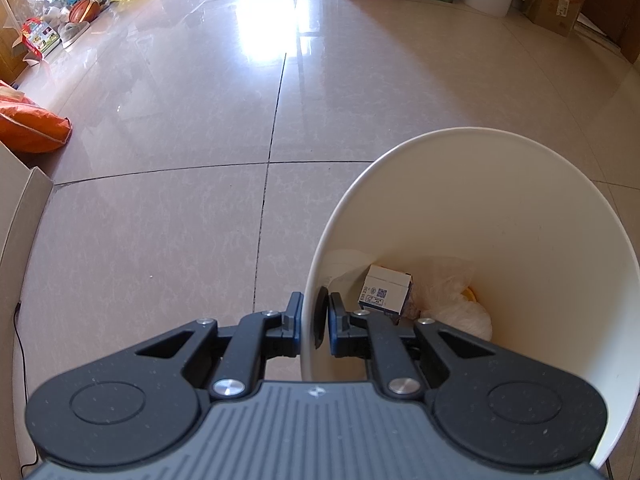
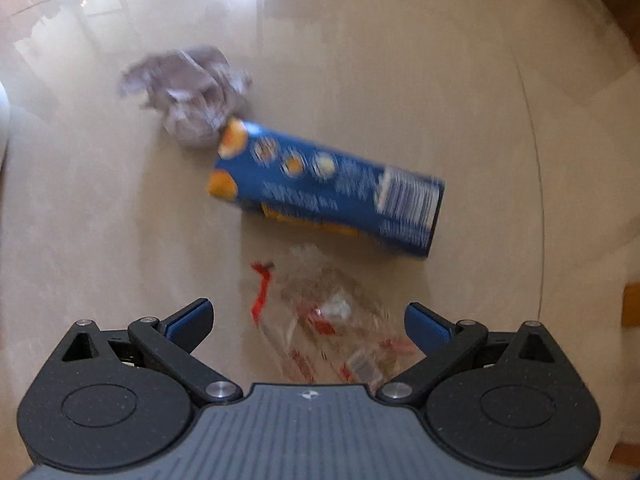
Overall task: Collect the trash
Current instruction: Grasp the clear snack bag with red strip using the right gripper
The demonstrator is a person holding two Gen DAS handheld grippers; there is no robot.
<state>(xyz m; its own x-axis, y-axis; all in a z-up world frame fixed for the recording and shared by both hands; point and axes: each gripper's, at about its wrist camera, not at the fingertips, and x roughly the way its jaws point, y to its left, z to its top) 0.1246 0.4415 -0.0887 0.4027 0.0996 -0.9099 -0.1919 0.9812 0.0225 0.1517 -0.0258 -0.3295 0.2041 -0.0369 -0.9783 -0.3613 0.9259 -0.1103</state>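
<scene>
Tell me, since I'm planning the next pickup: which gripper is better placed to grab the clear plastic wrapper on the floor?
Right. The right gripper is open, pointing down with the clear plastic wrapper lying between its fingers. The left gripper is shut on the wall of the white bin, so it is occupied.

The left hand-held gripper [image 1: 314, 322] clamps the white bin's [image 1: 480, 208] rim above tiled floor [image 1: 180, 220].

No text reads clearly; small box [image 1: 386, 294] shows a QR code
</scene>
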